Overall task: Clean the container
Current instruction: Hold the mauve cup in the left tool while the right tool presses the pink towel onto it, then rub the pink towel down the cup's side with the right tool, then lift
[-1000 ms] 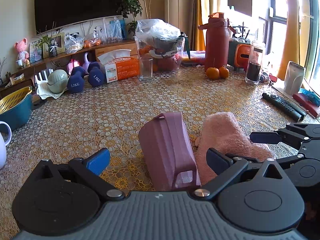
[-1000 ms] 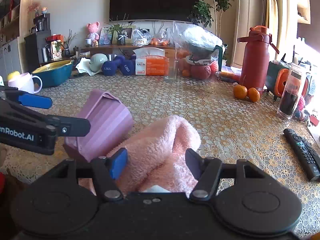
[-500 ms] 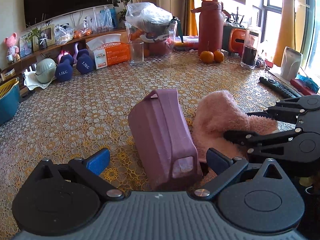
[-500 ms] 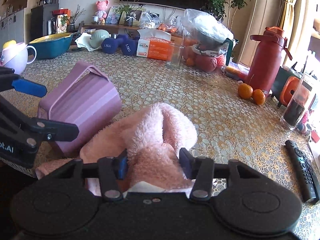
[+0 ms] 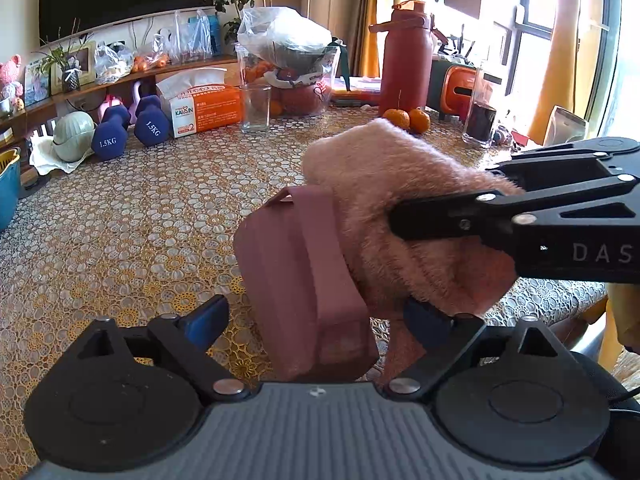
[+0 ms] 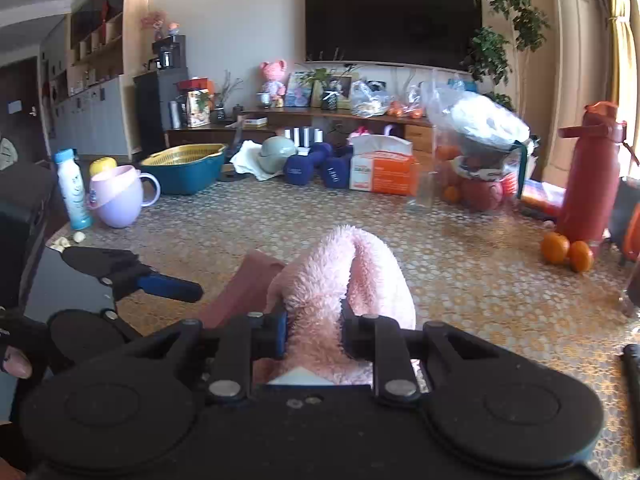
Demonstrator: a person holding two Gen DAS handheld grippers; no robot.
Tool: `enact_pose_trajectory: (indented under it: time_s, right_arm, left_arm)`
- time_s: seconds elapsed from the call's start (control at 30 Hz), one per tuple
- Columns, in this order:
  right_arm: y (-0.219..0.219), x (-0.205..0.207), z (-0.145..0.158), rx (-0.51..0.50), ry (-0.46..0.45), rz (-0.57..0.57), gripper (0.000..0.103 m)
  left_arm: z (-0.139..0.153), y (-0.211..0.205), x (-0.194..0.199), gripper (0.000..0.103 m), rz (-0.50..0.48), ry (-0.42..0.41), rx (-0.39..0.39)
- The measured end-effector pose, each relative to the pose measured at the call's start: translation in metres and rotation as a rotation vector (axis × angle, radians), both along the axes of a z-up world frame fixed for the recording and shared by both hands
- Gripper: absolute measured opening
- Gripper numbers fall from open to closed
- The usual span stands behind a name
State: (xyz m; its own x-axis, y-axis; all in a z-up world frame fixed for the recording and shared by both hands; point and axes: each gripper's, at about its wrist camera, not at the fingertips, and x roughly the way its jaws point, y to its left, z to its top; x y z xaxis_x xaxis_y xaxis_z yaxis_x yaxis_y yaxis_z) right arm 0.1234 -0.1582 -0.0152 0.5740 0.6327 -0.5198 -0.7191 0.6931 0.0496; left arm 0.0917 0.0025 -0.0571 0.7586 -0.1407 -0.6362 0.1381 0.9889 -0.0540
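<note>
1. Left wrist view, lower centre: the left gripper (image 5: 316, 316) has its blue-padded fingers spread wide, one on either side of the purple container (image 5: 304, 284); neither pad is seen touching it.
2. Left wrist view, centre: the purple container lies on its side on the table (image 5: 120, 232), strap handle facing up, its near end just ahead of the gripper body.
3. Left wrist view, centre right: a fluffy pink towel (image 5: 400, 208) is raised against the right side of the container, touching it. The black right gripper (image 5: 404, 220) comes in from the right edge and pinches the towel.
4. Left wrist view, upper half: blue dumbbells (image 5: 128, 128), an orange tissue box (image 5: 208, 108), an empty glass (image 5: 256, 108), a red flask (image 5: 406, 56) and two oranges (image 5: 408, 120) stand at the far side of the table.
5. Right wrist view, lower centre: the right gripper (image 6: 314, 336) is pressed together on a fold of the pink towel (image 6: 344, 276), which bulges up between and beyond the fingers.
6. Right wrist view, centre left: a corner of the purple container (image 6: 248, 284) shows just left of the towel, touching it; the rest is hidden.
7. Right wrist view, left: one blue-tipped finger of the left gripper (image 6: 168, 286) sits near the container; a fingertip of the person's hand (image 6: 16, 364) shows at the frame's left edge.
8. Right wrist view, upper left: a lilac cup (image 6: 120, 196), a white bottle (image 6: 74, 188) and a blue basin (image 6: 184, 168) stand well apart from the container.
</note>
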Motion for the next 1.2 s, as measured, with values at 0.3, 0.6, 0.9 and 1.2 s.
enact_pose_trajectory:
  time_s: [0.3, 0.6, 0.9, 1.2]
  right_arm:
    - [0.007, 0.033, -0.02, 0.088, 0.204, 0.065, 0.022]
    - [0.0, 0.04, -0.034, 0.034, 0.273, 0.056, 0.021]
    - [0.024, 0.031, -0.024, -0.134, 0.029, -0.024, 0.015]
    - [0.018, -0.007, 0.03, -0.025, -0.03, 0.132, 0.015]
  left_arm:
    - [-0.001, -0.006, -0.001, 0.068, -0.043, -0.012, 0.052]
    - [0.0, -0.01, -0.003, 0.065, -0.05, -0.031, 0.083]
    - [0.006, -0.008, -0.005, 0.058, -0.036, -0.024, 0.118]
    - [0.004, -0.017, -0.007, 0.057, -0.049, -0.027, 0.158]
